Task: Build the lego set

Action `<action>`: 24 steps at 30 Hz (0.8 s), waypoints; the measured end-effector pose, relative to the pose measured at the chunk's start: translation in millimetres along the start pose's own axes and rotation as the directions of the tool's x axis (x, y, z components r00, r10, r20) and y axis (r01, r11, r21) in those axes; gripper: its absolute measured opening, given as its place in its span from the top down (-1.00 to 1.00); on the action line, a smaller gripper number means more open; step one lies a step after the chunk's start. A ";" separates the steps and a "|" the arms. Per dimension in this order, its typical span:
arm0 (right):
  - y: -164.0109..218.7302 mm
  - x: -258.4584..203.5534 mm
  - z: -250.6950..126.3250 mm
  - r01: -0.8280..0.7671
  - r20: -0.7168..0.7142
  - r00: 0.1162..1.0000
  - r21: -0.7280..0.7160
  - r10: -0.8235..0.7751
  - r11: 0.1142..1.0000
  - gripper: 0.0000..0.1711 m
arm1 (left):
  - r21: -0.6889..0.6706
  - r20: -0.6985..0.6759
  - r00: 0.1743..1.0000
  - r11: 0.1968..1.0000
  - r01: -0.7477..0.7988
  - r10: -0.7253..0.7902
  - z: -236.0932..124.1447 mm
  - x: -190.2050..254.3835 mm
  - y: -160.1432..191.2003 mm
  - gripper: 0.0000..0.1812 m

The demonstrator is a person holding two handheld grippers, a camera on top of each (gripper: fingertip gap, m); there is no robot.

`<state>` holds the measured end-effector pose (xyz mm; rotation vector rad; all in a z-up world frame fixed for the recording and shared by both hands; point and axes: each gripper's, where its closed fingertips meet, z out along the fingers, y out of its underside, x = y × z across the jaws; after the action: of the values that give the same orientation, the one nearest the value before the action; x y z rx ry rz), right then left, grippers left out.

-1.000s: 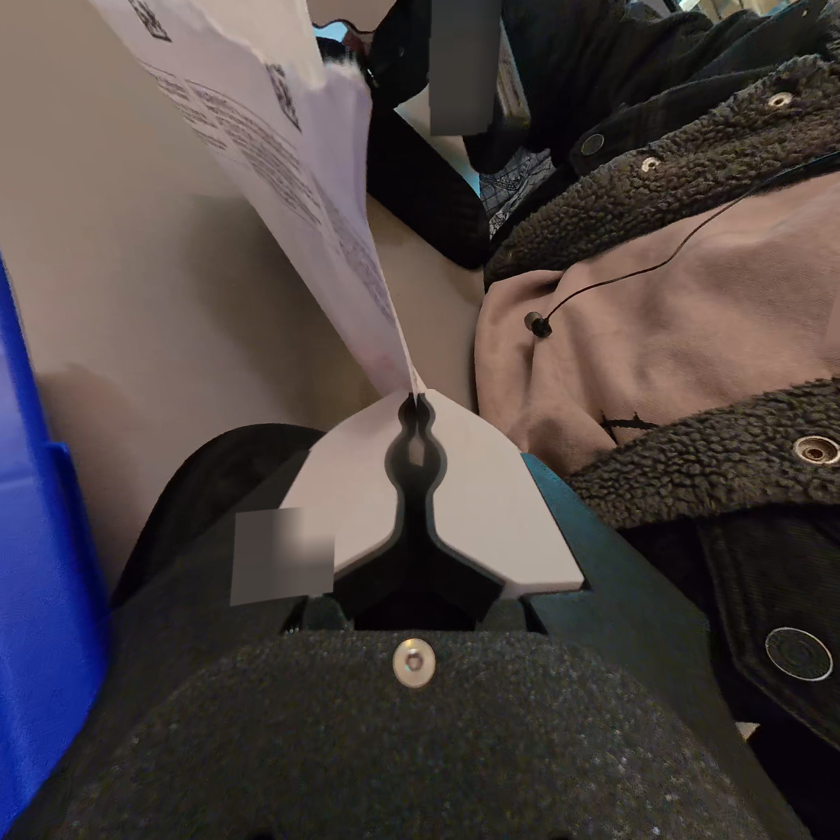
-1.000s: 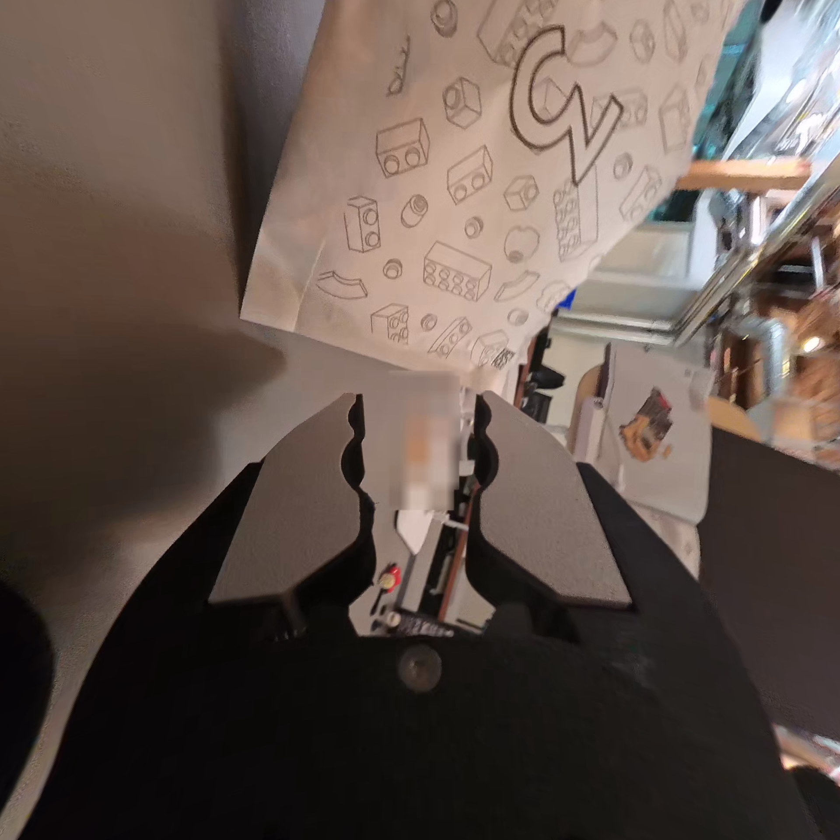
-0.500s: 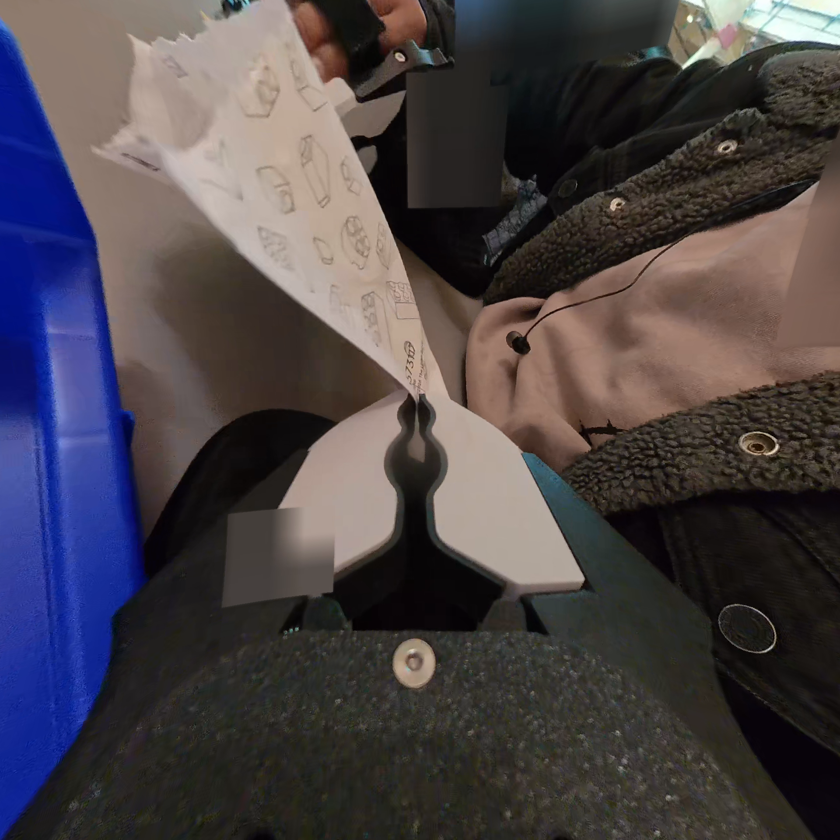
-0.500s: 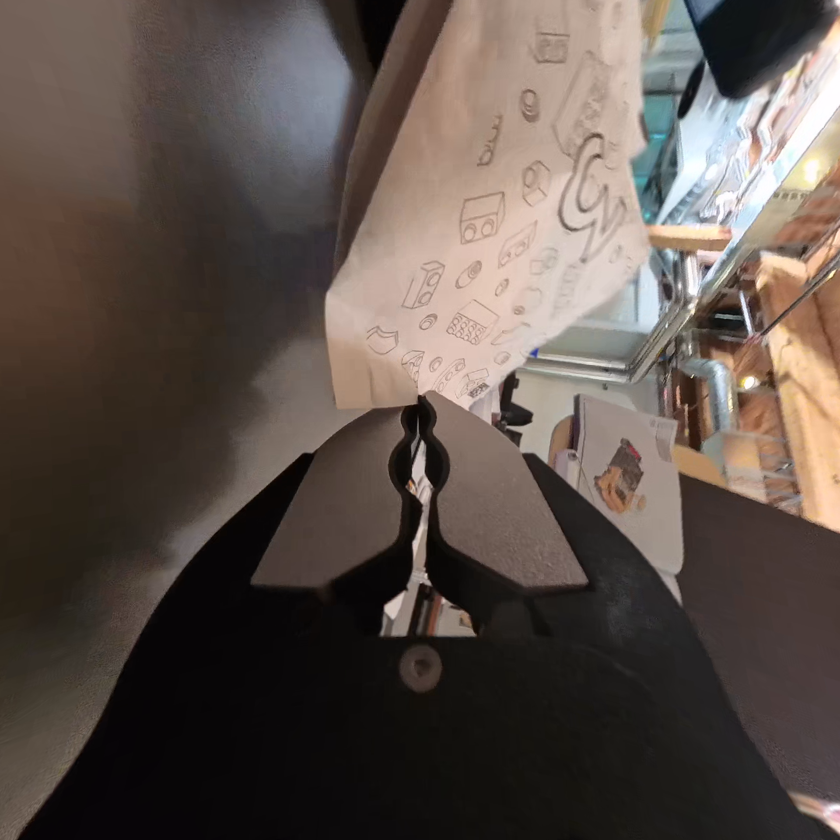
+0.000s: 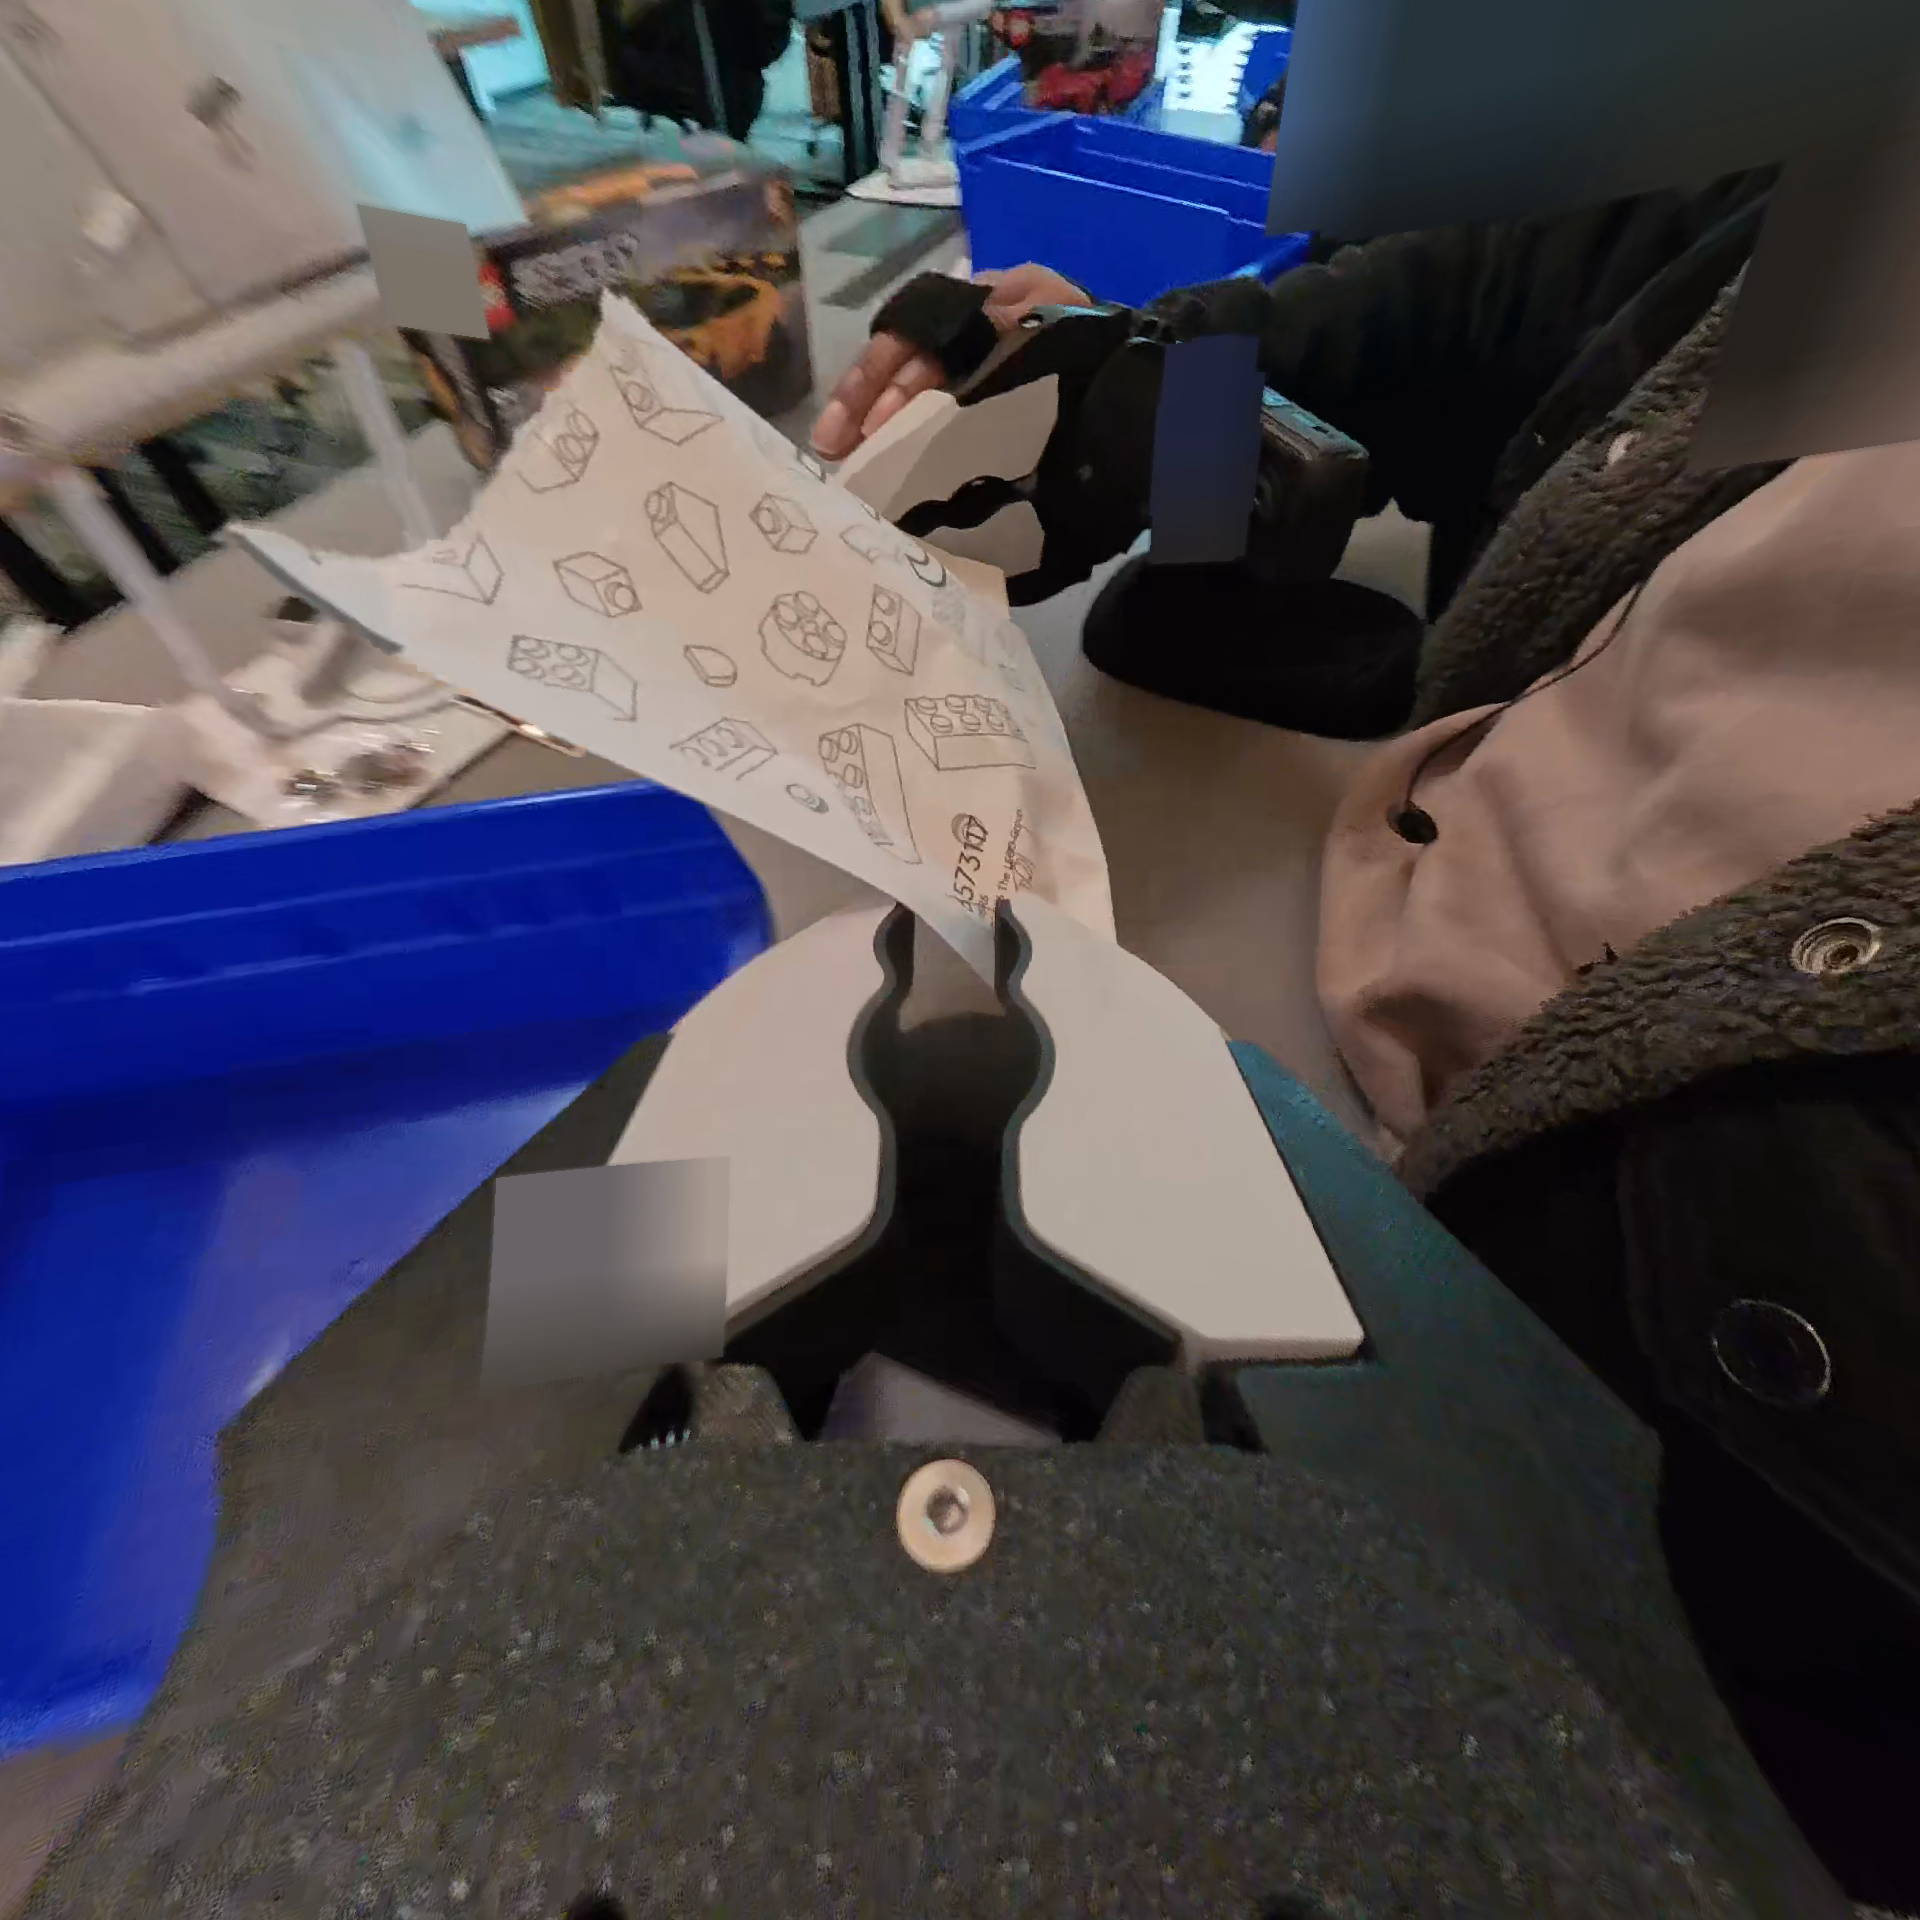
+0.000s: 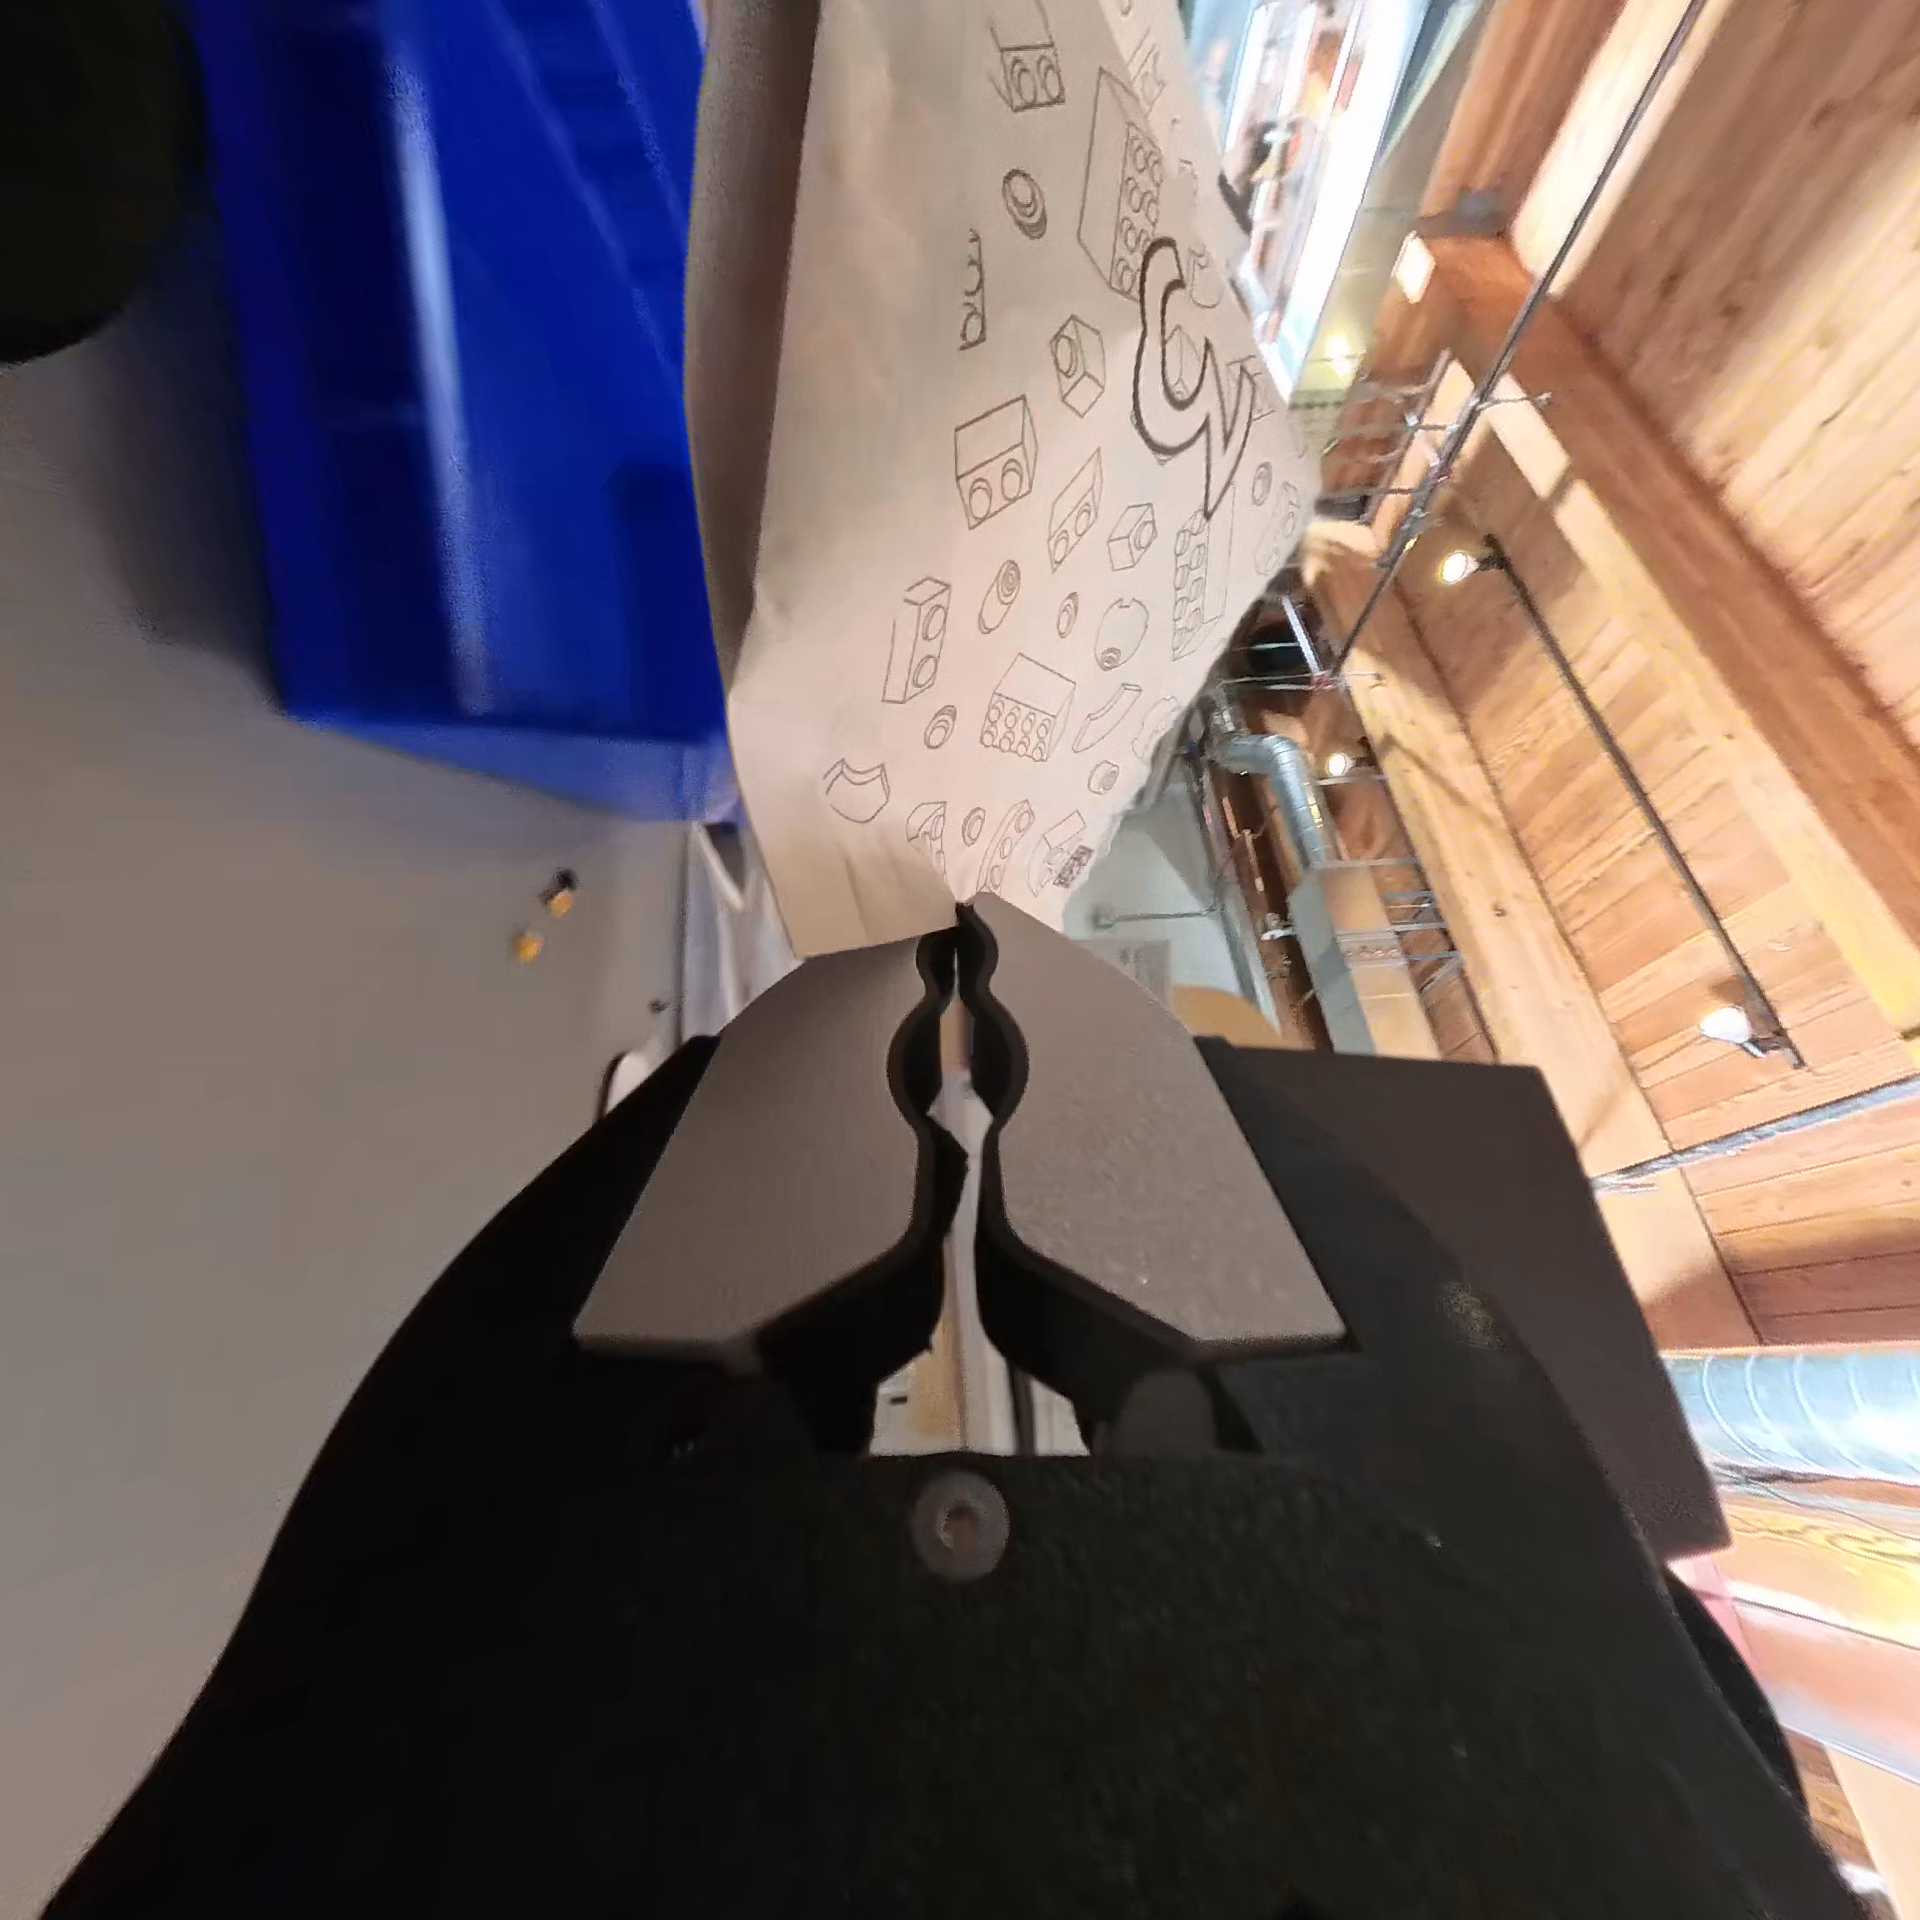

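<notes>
lego paper bag, off-white and printed all over with outlined brick drawings, hangs stretched in the air between the two hand-held grippers, above the pale grey table. in the left wrist view the left gripper, with pale grey fingers on a dark textured body, has its tips slightly apart; a lower corner of the bag sits in the gap and touches the right fingertip, so it is not pinched tight. the sheet rises from there up and to the left, creased and with a ragged torn far edge.

farther off in that view the right gripper meets the bag's upper edge, with a hand in a black fingerless glove wrapped round its handle. in the right wrist view the right gripper, with dark grey fingers, is closed together on the bag's bottom edge, and the paper fans upward from the pinched tips.

a blue plastic bin stands just left of the left gripper on the table; the same bin shows beside the bag in the right wrist view. a few tiny yellow and dark pieces lie on the table near it. a person's dark fleece jacket over a pinkish top fills the right side of the left wrist view.
</notes>
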<state>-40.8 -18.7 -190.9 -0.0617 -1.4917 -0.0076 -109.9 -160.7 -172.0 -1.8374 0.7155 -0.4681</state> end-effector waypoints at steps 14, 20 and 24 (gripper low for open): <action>-38.0 -18.8 86.0 -0.015 0.023 1.000 0.097 0.012 0.995 1.00 | -0.008 0.189 0.978 0.996 0.090 -0.087 -68.2 -39.7 63.7 0.78; -38.1 -31.8 89.4 -0.012 0.062 0.998 0.095 0.006 0.995 1.00 | -0.054 0.186 0.975 0.990 0.132 -0.120 -67.2 -44.1 92.0 0.72; -30.6 -35.6 90.1 -0.032 0.084 0.996 0.078 0.025 0.996 1.00 | -0.104 0.227 0.969 0.987 0.121 -0.094 -74.5 -46.3 108.4 0.69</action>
<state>-134.7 -46.4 -218.2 -0.0192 -1.5720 0.0782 -217.9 -209.9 -245.2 -2.0086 0.5012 -0.2887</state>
